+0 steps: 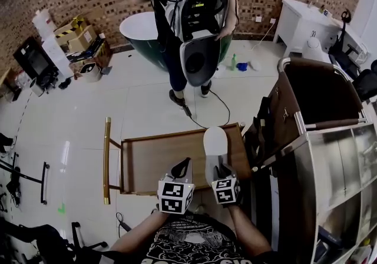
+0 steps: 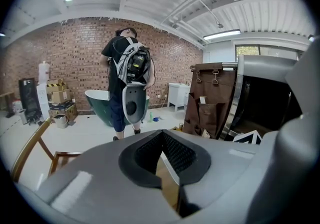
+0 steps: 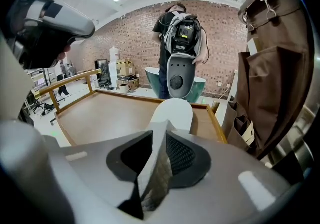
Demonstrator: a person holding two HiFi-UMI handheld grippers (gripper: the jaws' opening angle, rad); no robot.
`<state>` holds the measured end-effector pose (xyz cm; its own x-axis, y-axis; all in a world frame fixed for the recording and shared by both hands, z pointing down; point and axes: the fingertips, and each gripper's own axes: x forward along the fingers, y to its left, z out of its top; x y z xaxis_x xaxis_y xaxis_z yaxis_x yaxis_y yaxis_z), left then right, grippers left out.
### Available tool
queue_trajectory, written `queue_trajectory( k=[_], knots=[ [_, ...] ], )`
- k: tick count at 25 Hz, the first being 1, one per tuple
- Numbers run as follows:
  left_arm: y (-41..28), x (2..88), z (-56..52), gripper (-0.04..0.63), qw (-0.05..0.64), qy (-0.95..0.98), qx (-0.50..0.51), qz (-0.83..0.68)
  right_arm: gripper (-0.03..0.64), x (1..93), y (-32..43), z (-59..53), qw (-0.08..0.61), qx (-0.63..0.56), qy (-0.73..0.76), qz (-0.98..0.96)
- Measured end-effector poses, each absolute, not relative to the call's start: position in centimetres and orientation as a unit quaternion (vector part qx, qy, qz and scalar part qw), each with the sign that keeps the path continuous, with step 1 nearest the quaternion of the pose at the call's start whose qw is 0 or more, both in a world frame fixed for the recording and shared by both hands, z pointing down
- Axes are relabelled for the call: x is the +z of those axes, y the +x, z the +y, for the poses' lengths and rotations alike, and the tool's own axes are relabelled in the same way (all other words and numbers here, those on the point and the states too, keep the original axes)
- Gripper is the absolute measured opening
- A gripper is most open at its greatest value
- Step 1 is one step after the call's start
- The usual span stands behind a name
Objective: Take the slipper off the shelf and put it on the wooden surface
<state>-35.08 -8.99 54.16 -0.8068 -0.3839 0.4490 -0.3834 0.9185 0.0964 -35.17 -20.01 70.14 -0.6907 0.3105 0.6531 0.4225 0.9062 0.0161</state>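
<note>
A white slipper (image 1: pixel 215 142) lies lengthwise on the right part of the wooden surface (image 1: pixel 153 159), toe pointing away from me. Its near end rises between the jaws of my right gripper (image 1: pixel 222 170). In the right gripper view the slipper (image 3: pixel 172 110) stands edge-on between the pads of the right gripper (image 3: pixel 159 135), with a dark gap on its left side, so the jaws are open around it. My left gripper (image 1: pixel 181 167) hovers beside it over the wood; in the left gripper view the left gripper (image 2: pixel 161 134) has its tips together and holds nothing.
A metal shelf unit (image 1: pixel 347 162) stands at the right, with a brown hanging organiser (image 1: pixel 312 92) beside it. The wooden surface has a raised rail (image 1: pixel 106 159) on its left. A person with a backpack (image 1: pixel 188 15) stands beyond it on the tiled floor, before a green tub (image 1: pixel 138 36).
</note>
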Motion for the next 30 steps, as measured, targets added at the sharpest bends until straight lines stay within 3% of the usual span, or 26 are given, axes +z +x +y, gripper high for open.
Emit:
queue_trajectory(
  k=[16,20,30],
  knots=[
    [-33.4,52.7,-7.4,0.005,0.215,0.214,-0.007,-0.953,0.035,60.5,-34.7,-17.3,0.243,-0.034,-0.173,-0.954],
    [-31.8,50.9,-5.9,0.005,0.195,0.226,-0.018,-0.954,0.0,56.0,-33.1,-14.5,0.207,-0.032,-0.174,-0.962],
    [-25.9,48.5,0.6,0.005,0.169,0.23,-0.041,-0.958,0.0,49.6,-26.5,-7.3,0.149,-0.028,-0.18,-0.972]
  ],
)
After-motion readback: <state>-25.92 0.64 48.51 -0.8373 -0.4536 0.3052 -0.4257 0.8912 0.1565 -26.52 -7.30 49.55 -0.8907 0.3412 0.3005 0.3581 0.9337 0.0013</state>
